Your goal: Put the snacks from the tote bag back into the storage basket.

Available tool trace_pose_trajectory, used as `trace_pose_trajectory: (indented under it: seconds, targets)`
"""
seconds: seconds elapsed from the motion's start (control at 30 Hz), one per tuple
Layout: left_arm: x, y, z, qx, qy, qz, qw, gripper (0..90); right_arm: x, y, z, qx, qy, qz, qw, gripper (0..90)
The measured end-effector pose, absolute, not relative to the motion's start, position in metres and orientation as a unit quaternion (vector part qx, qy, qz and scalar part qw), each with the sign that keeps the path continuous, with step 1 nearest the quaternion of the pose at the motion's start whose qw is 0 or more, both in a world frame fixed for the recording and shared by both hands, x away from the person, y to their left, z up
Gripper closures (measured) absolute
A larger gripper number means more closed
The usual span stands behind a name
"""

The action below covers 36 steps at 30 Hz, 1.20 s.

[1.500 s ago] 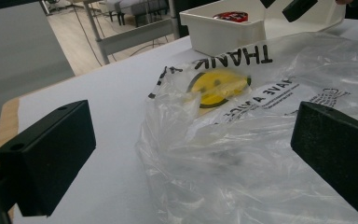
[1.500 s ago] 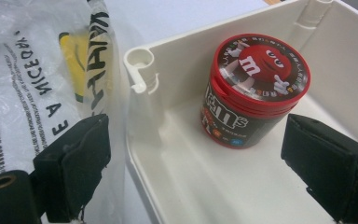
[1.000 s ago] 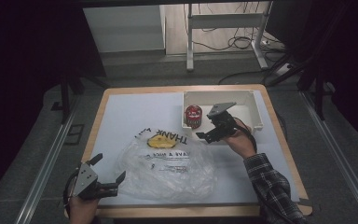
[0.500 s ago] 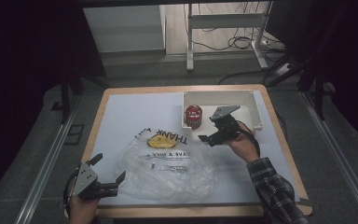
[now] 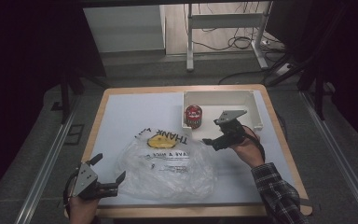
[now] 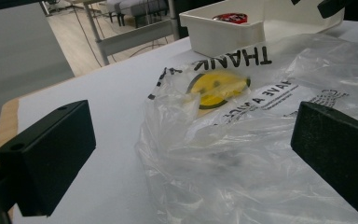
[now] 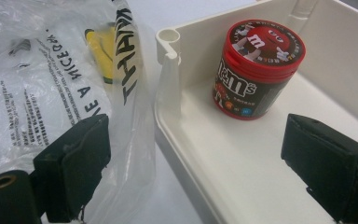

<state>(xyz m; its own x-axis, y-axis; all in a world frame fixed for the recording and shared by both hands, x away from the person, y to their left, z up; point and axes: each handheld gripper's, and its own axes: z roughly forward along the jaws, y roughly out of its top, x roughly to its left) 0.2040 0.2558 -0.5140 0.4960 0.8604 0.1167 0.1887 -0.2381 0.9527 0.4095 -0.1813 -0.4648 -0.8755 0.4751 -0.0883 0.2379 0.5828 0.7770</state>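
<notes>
Showing one candy tub (image 7: 256, 70) in one white tray (image 7: 242, 168), one plastic bag (image 5: 168, 163), two grippers, left (image 5: 108, 175) and right (image 5: 208, 140), both gaping empty

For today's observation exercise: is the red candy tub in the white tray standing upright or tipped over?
Upright. The candy tub stands on its base on the floor of the white tray, with its red lid facing up.

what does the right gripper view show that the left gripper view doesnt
Right gripper view: the candy tub's side label and lid picture, standing upright on the white tray's floor near a corner.

Left gripper view: the bag's yellow smiley print face on, and the table's wooden edge.

Both: the clear plastic bag, the tray, the tub's red lid, and open black jaws.
</notes>
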Motion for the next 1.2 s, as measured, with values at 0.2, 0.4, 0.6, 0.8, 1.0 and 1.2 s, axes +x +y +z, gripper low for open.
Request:
trace_pose_trajectory:
  seconds: [0.2,0.4,0.6,0.8,1.0,1.2]
  targets:
    - [0.204,0.256,-0.514,0.709,0.369,0.340,0.495,0.0,0.403,-0.185,-0.468,0.203,0.877,0.412,0.142,8.6]
    - [0.204,0.256,-0.514,0.709,0.369,0.340,0.495,0.0,0.397,-0.187,-0.469,0.204,0.877,0.413,0.140,8.6]
    - [0.204,0.255,-0.514,0.710,0.368,0.340,0.496,0.0,0.389,-0.192,-0.470,0.202,0.872,0.422,0.143,8.6]
    - [0.204,0.255,-0.514,0.710,0.367,0.340,0.496,0.0,0.380,-0.198,-0.471,0.203,0.866,0.431,0.150,8.6]
    - [0.204,0.255,-0.514,0.711,0.367,0.339,0.495,0.0,0.375,-0.203,-0.472,0.206,0.863,0.436,0.152,8.6]
    - [0.204,0.255,-0.514,0.711,0.367,0.338,0.495,0.0,0.368,-0.208,-0.473,0.211,0.858,0.441,0.155,8.6]
